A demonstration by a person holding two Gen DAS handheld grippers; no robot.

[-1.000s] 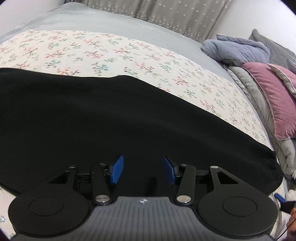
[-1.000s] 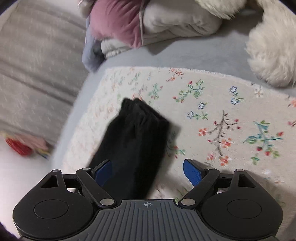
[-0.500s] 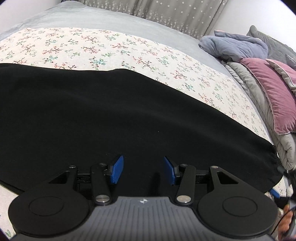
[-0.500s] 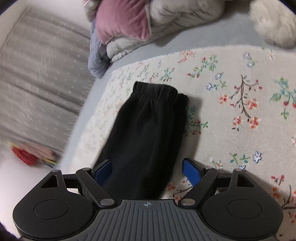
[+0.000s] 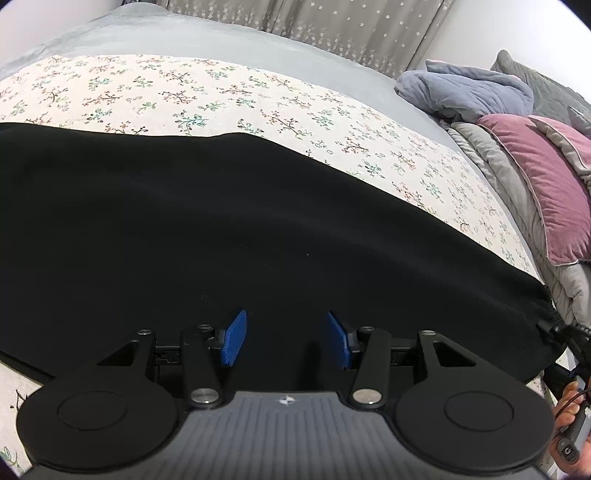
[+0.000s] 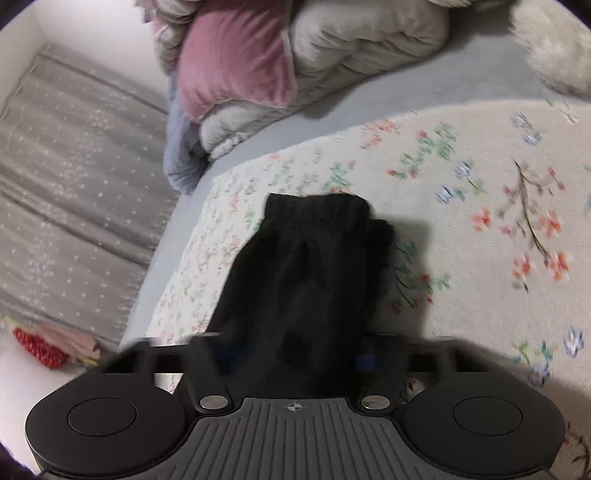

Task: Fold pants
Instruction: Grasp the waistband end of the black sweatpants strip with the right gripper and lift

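Black pants (image 5: 258, 221) lie flat across a floral sheet (image 5: 221, 96) on the bed. My left gripper (image 5: 286, 343) hovers just over the cloth, its blue pads (image 5: 232, 341) apart with nothing pinched between them. In the right wrist view the pants (image 6: 303, 266) run away from me to the gathered elastic end (image 6: 317, 210). My right gripper (image 6: 291, 360) is closing on the near part of the cloth, which bunches up between the jaws and hides most of the pads. A person's hand (image 5: 569, 424) shows at the right edge of the left wrist view.
A pink pillow (image 5: 546, 192) and a blue-grey blanket (image 5: 465, 88) are heaped with grey bedding at the head of the bed. Grey star-print curtains (image 5: 332, 29) hang behind. A white fluffy thing (image 6: 546, 48) sits top right, and a red item (image 6: 37, 350) lies on the floor.
The right gripper moved forward and down over the pants and its jaws came together, gathering the black cloth. The left gripper stayed put, still open.
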